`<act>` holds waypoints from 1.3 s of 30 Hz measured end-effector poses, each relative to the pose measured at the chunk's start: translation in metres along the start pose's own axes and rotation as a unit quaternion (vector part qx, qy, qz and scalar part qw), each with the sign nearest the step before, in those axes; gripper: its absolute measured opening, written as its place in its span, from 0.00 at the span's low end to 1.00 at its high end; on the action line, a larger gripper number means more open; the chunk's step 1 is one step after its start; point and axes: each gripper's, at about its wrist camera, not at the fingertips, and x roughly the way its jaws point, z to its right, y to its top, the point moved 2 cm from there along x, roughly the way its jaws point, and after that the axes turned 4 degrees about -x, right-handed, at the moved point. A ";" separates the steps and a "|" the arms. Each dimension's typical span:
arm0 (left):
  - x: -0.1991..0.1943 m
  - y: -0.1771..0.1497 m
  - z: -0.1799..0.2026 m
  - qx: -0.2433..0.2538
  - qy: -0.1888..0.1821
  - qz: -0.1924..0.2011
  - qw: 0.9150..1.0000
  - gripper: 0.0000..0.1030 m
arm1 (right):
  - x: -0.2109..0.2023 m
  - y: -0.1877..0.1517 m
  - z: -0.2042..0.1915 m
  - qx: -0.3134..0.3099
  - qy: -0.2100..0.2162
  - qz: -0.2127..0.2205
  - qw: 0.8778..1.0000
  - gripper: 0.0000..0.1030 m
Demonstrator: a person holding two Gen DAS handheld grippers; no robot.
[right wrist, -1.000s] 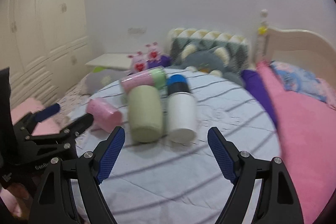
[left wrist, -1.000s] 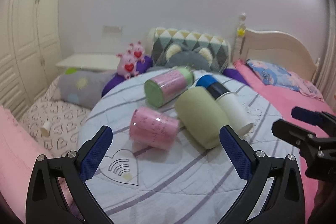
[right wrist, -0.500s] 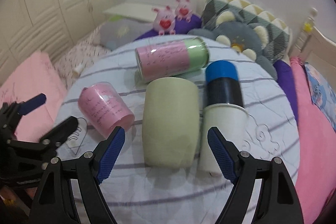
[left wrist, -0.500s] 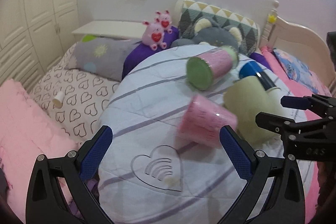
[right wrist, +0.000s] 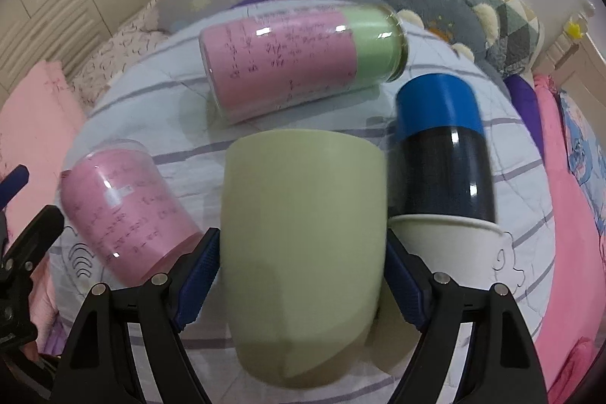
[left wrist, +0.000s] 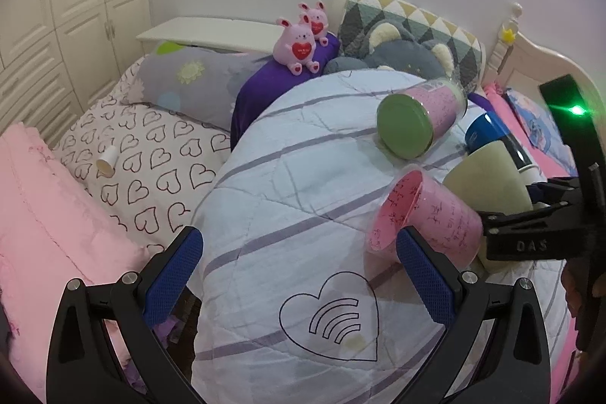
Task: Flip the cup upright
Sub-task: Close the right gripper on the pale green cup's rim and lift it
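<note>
A pale green cup [right wrist: 303,233] lies on its side on a round striped quilt [right wrist: 170,124], its mouth toward the camera. My right gripper [right wrist: 301,275] is open with its blue fingers on either side of the cup, close to its walls. The cup also shows in the left wrist view [left wrist: 488,177], with the right gripper [left wrist: 530,214] beside it. My left gripper [left wrist: 299,275] is open and empty over the quilt's left part, its right finger near a small pink cup [left wrist: 424,214] that lies tipped.
A pink-and-green canister [right wrist: 303,59] lies behind the green cup. A blue-and-black bottle [right wrist: 443,154] with a white cup [right wrist: 447,245] lies to its right. Plush rabbits [left wrist: 299,44], pillows and a bed surround the quilt. A small paper cup [left wrist: 106,159] lies on the heart sheet.
My right gripper has moved forward and down until its fingers straddle the green cup. My left gripper has swung left, so the cups now sit at its right.
</note>
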 end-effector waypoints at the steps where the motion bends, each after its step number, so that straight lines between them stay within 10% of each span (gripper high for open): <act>1: 0.001 -0.001 0.000 0.000 0.001 -0.004 1.000 1.00 | 0.004 0.000 0.001 0.008 0.004 -0.010 1.000 0.78; 24: -0.024 -0.017 0.003 0.012 -0.025 -0.002 1.000 1.00 | -0.048 -0.023 0.011 0.094 0.040 -0.008 0.995 0.75; 39: -0.026 -0.037 0.024 0.117 -0.049 -0.023 0.992 1.00 | -0.051 -0.115 -0.003 0.207 0.092 -0.041 0.973 0.75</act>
